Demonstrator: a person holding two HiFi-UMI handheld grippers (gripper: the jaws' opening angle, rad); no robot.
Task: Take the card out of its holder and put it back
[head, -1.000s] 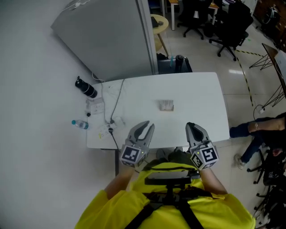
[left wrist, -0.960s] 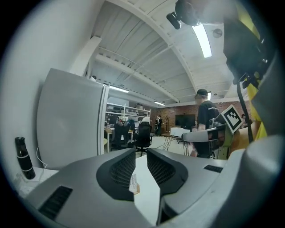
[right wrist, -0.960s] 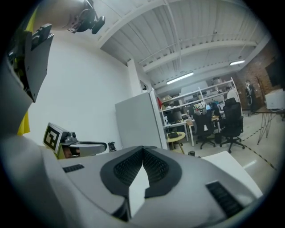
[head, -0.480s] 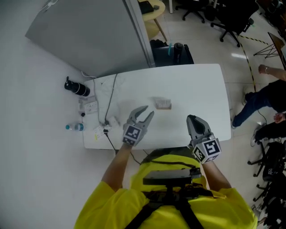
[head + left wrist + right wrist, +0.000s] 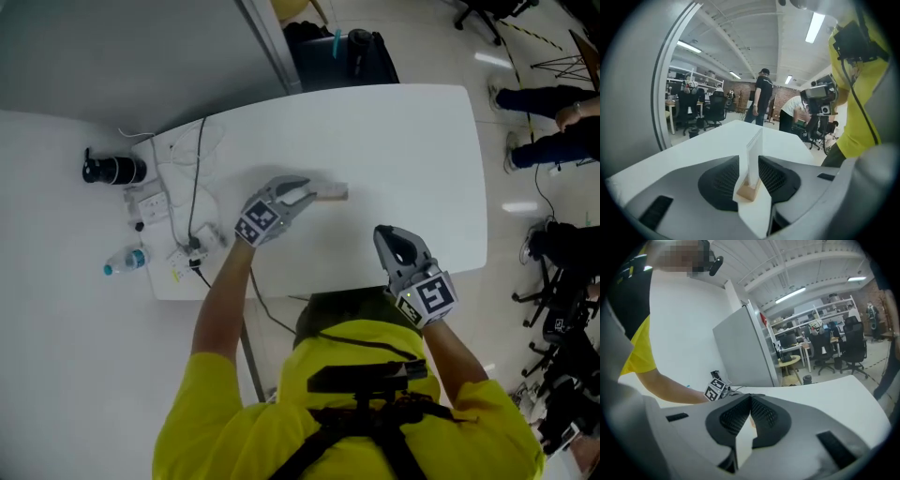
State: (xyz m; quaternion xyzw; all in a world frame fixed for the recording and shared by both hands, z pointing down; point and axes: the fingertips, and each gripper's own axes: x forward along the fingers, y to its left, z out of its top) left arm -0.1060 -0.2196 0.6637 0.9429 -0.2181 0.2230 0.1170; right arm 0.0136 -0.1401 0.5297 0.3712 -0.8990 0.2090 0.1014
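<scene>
A clear card [image 5: 754,152] stands upright in a small wooden holder [image 5: 749,191] on the white table [image 5: 412,141]. In the head view the card and holder [image 5: 334,193] sit near the table's middle. My left gripper [image 5: 306,193] has reached them, and in the left gripper view it [image 5: 750,160] is open, one jaw on each side of the card with a thin gap on both sides. My right gripper [image 5: 385,236] hovers over the table's front edge, well apart from the card. In its own view the right gripper [image 5: 750,399] is shut with nothing in it.
At the table's left end lie a black bottle [image 5: 112,170], a small water bottle [image 5: 124,263], a power strip [image 5: 150,204] and cables [image 5: 195,178]. A grey partition [image 5: 122,47] stands behind. A dark bag [image 5: 342,56] sits beyond the far edge, and people [image 5: 548,98] are on the right.
My left gripper has moved from the table's front edge forward to the card holder, and its jaws now straddle the card. The right gripper has stayed by the front edge.
</scene>
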